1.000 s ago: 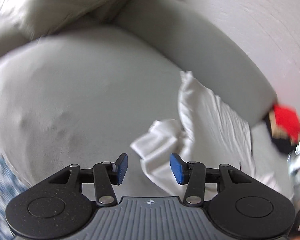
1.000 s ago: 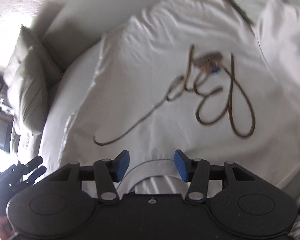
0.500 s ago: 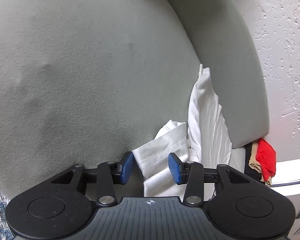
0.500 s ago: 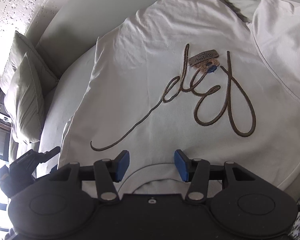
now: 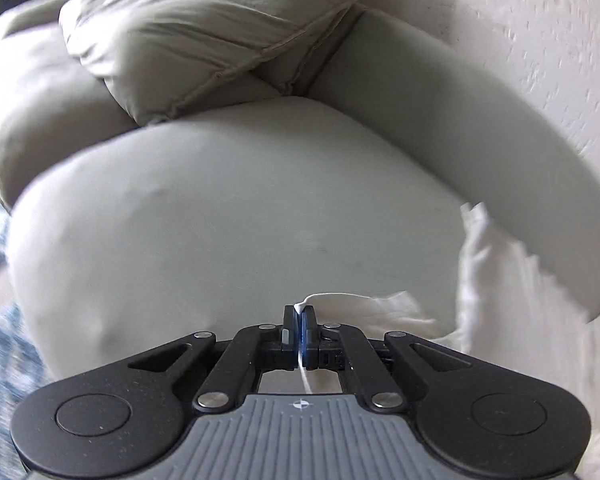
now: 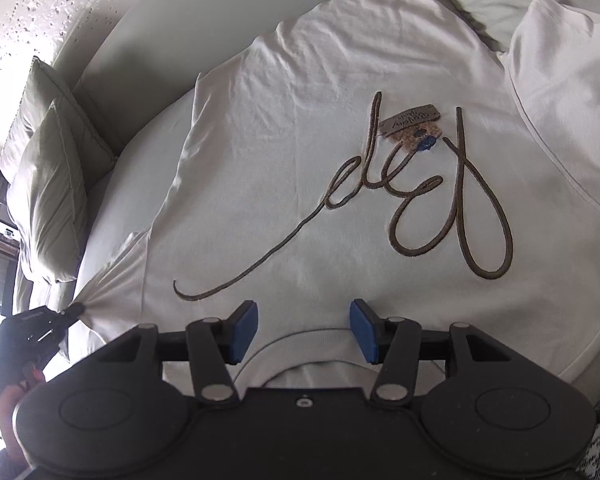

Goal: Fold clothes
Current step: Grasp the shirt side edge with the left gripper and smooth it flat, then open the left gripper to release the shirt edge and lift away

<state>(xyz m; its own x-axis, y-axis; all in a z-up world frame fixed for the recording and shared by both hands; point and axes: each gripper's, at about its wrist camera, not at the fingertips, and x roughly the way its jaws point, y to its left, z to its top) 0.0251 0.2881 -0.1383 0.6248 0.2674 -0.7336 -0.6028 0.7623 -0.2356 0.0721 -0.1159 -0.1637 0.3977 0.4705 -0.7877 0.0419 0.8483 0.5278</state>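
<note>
Behind your round grey-green upholstered couch (image 5: 240, 220) stands a rough white textured wall (image 5: 540, 40); the white cotton T-shirt with brown script (image 6: 300, 168) lies spread on its seat, your left hand-held gripper (image 5: 299, 312) has just pinched its sleeve edge, your right hand-held gripper (image 6: 303, 320) hovers half-wide above the collar

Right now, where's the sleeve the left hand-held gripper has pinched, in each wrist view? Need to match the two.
Left wrist: the white sleeve lies at bottom centre, its tip clamped in the shut left hand-held gripper.
Right wrist: the same sleeve is at the far left edge, pulled to a point where the left hand-held gripper grips it.
Shared landmark: the grey-green pillow, top in the left view, left in the right view.
</note>
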